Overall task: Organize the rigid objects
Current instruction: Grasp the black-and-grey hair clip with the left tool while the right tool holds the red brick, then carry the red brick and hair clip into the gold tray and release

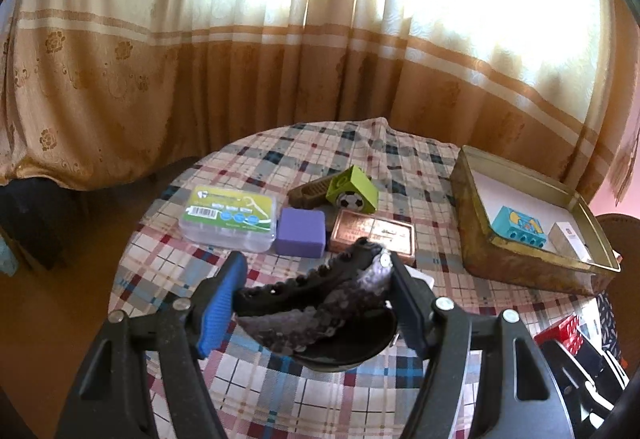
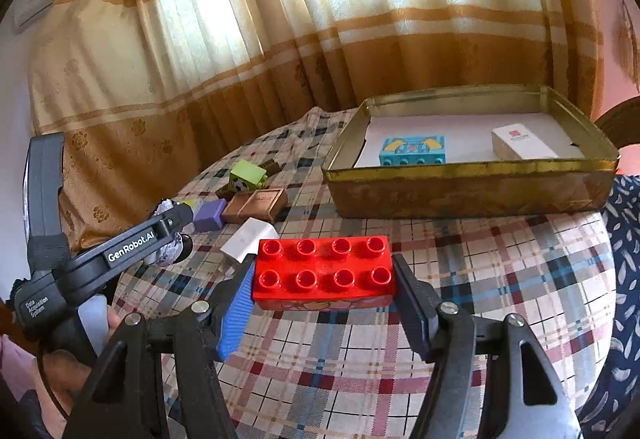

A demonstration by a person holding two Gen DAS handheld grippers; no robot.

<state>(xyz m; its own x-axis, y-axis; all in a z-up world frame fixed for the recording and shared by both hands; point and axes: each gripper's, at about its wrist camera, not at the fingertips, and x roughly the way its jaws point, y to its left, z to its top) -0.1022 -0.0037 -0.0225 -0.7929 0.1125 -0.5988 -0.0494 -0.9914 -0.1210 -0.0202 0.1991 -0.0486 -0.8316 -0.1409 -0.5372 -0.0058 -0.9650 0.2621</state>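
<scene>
My left gripper (image 1: 316, 279) is shut on a small black sequined shoe (image 1: 320, 299) and holds it above the plaid table (image 1: 280, 399). My right gripper (image 2: 324, 279) is shut on a red eight-stud brick (image 2: 324, 273), held above the table short of the gold tin tray (image 2: 460, 195). The tray holds a blue brick (image 2: 412, 151) and a white box (image 2: 524, 143). On the table lie a clear floss box (image 1: 228, 219), a purple block (image 1: 301, 233), a copper tin (image 1: 374, 235), a green football block (image 1: 354, 189) and a brown piece (image 1: 308, 193).
A white block (image 2: 248, 239) lies on the table just left of the red brick. The tray (image 1: 532, 267) sits at the table's right edge. Curtains (image 1: 280, 59) hang behind the round table. The left gripper's body (image 2: 120, 251) shows at the left in the right wrist view.
</scene>
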